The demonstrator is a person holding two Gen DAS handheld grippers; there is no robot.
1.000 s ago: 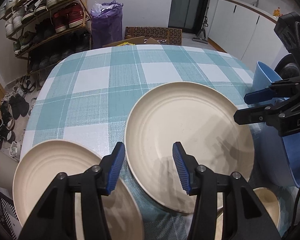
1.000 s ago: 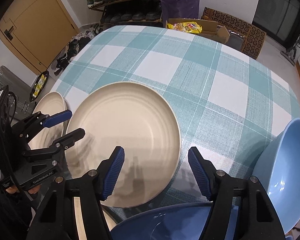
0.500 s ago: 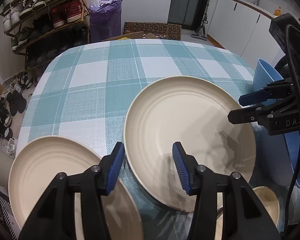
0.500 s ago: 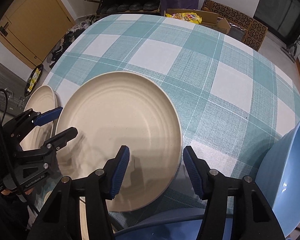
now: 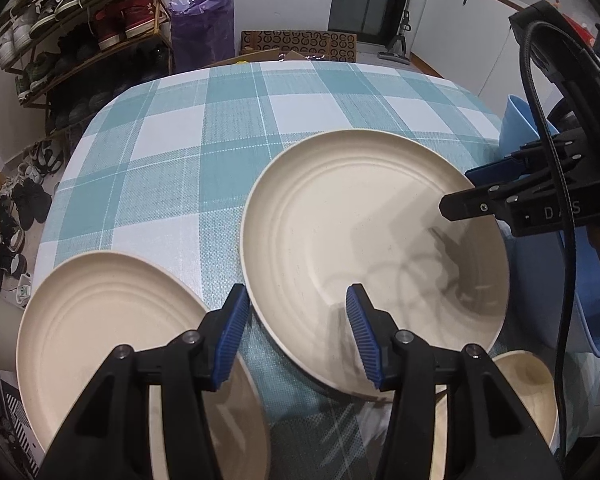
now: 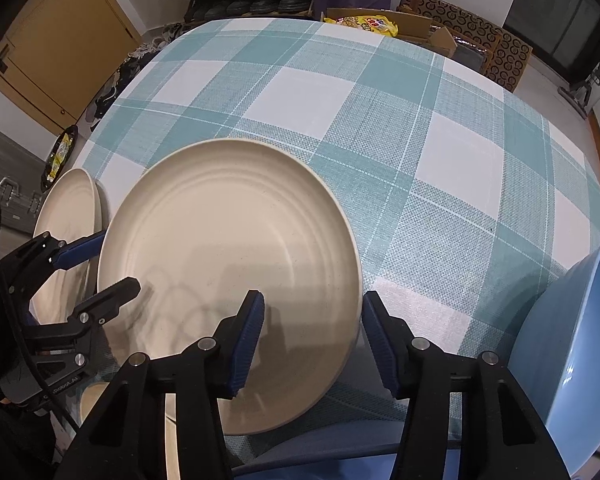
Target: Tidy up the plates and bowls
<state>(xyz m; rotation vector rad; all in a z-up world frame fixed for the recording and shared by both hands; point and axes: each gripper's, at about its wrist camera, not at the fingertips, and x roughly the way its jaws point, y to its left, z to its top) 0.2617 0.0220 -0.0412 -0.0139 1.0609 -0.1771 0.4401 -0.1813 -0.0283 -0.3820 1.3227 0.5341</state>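
Resting on the teal-and-white checked surface (image 5: 228, 128), the large cream plate (image 5: 364, 236) serves as the landmark for everything else. To its left, just beside it but apart from its rim, lies a second cream plate (image 5: 112, 320) near the surface's left edge; the right wrist view shows that plate (image 6: 70, 212) partly hidden behind the landmark plate (image 6: 224, 248). Your left gripper (image 5: 296, 338) hangs over the near rim of the large plate with its jaws spread wide and nothing between them: the left blue pad sits outside the rim, over the gap between the two plates, and the right pad over the plate's inner floor. Whether either pad touches the plate cannot be told. At the plate's right side, your right gripper (image 6: 312, 334) is likewise spread wide and empty, straddling the plate's right-hand rim, one pad over the plate and one over the cloth. Right of the large plate stand blue bowls (image 5: 520, 124), the nearest close against its rim; one blue bowl (image 6: 572, 328) rises at the right edge of the right wrist view. Near the plate's front right sits a small cream bowl (image 5: 528, 376).
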